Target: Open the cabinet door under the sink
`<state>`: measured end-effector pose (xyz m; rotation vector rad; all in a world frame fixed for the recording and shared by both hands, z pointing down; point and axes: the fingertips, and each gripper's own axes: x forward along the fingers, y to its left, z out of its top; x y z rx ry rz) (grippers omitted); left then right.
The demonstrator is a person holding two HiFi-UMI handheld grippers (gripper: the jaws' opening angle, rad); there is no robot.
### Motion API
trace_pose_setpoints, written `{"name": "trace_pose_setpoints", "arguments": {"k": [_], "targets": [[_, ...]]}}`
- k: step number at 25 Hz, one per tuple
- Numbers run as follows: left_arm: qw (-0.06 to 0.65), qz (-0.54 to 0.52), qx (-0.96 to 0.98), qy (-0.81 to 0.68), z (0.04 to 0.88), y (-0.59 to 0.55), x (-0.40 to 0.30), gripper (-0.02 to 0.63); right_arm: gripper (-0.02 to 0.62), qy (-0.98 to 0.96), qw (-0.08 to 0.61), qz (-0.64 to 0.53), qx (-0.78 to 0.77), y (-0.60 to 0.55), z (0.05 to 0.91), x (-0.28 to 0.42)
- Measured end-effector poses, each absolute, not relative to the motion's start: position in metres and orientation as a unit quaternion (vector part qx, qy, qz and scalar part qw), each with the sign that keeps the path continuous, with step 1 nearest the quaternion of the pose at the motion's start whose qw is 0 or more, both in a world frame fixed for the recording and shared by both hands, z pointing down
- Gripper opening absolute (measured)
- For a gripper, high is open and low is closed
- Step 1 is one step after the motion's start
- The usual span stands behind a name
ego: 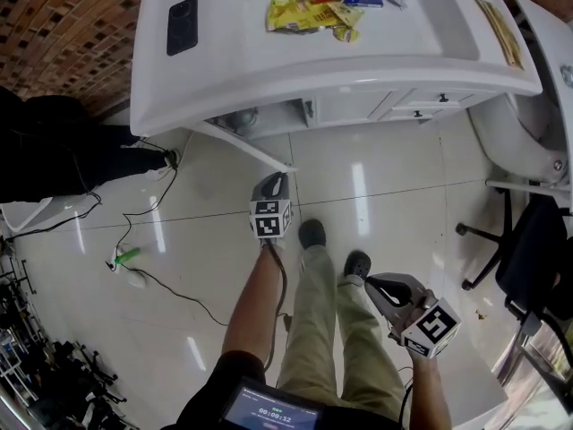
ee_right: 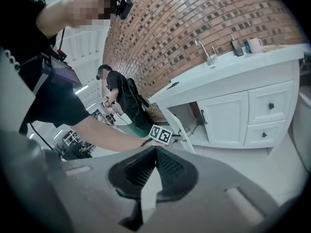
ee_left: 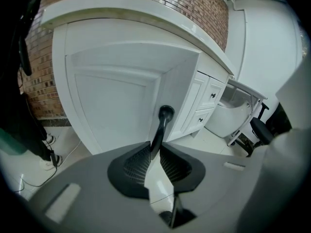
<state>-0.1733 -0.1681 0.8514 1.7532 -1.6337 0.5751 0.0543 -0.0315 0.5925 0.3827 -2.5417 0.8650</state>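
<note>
Now, left tool [ee_left: 156, 147] clamped on handle [ee_left: 164, 118], cabinet door [ee_left: 116, 110] swung open; right tool [ee_right: 155, 148] closed, empty

On the countertop [ego: 224, 88] the phone [ego: 182, 25] lies left of the snack packets [ego: 313, 12]. Below it the open cabinet door [ee_left: 116, 106] stands left of the drawers [ee_left: 209, 98], its handle [ee_left: 164, 115] between the jaws of my left gripper [ee_left: 156, 148]; my right gripper [ego: 374, 285] is further back

Bare floor tiles [ego: 385, 186] lie open across the middle of the head view. The swung-out cabinet door [ego: 242, 146] cuts in at upper centre, a power strip [ego: 132, 278] and its cable trail lower left, and an office chair [ego: 524, 258] crowds the right edge.
</note>
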Motion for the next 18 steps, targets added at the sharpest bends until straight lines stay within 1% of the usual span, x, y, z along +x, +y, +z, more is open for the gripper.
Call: {"name": "trace_pose_setpoints", "arguments": {"k": [8,18], "targets": [[0.337,0.216,0.659,-0.637,0.853,-0.139,-0.188,0.071,-0.009,-0.920,0.221,0.305,0.107,-0.017,0.591,0.038],[0.344,0.222,0.638,-0.652,0.853,-0.105,-0.209,0.066,-0.009,-0.921,0.228,0.303,0.088,-0.008,0.591,0.034]]}}
